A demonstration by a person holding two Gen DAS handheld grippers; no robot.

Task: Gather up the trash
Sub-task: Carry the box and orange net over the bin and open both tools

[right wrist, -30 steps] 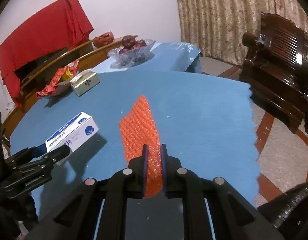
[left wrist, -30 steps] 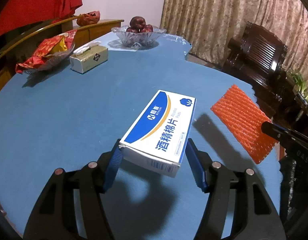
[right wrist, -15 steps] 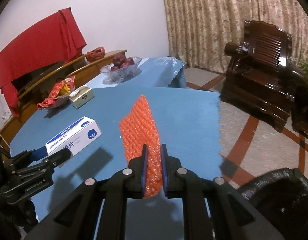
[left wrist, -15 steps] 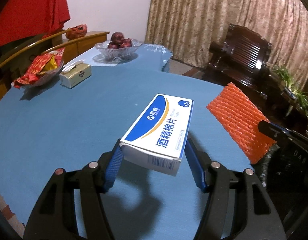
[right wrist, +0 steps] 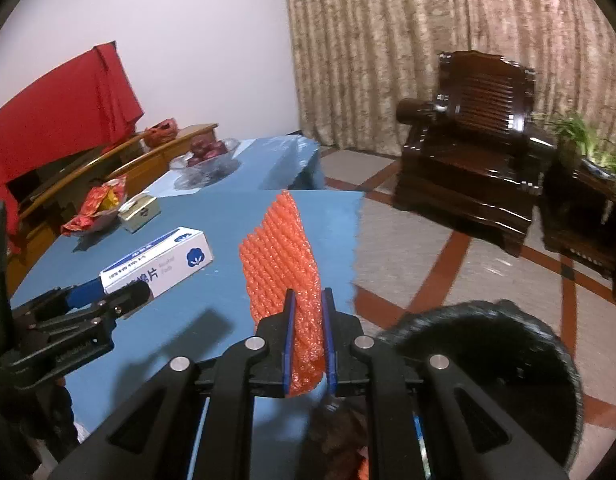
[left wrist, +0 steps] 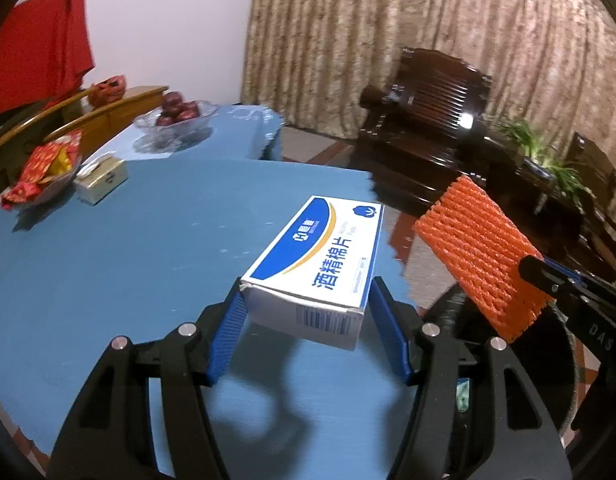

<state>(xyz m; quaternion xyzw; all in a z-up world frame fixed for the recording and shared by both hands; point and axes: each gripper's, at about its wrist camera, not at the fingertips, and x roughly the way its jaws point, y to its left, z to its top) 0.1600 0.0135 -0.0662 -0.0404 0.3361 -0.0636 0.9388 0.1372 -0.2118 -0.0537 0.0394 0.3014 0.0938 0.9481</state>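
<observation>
My left gripper (left wrist: 308, 300) is shut on the near end of a white and blue cardboard box (left wrist: 319, 260), held in the air over the blue table (left wrist: 128, 260). The same box (right wrist: 160, 260) and left gripper (right wrist: 120, 292) appear at the left of the right wrist view. An orange foam net (right wrist: 280, 256) stands upright between the pads of my right gripper (right wrist: 308, 300), which is shut on its lower end. That net (left wrist: 479, 256) shows at the right of the left wrist view. A black round bin (right wrist: 487, 368) sits below, beside the table's right edge.
On the far side of the table stand a tissue box (left wrist: 102, 178), a dish of red wrappers (left wrist: 44, 176) and a glass bowl of fruit (left wrist: 176, 118). A dark wooden armchair (right wrist: 467, 168) and a potted plant (right wrist: 587, 144) stand on the tiled floor to the right.
Both grippers have risen and swung right with the box and the net. The table's right edge, the floor and the black bin have come into view.
</observation>
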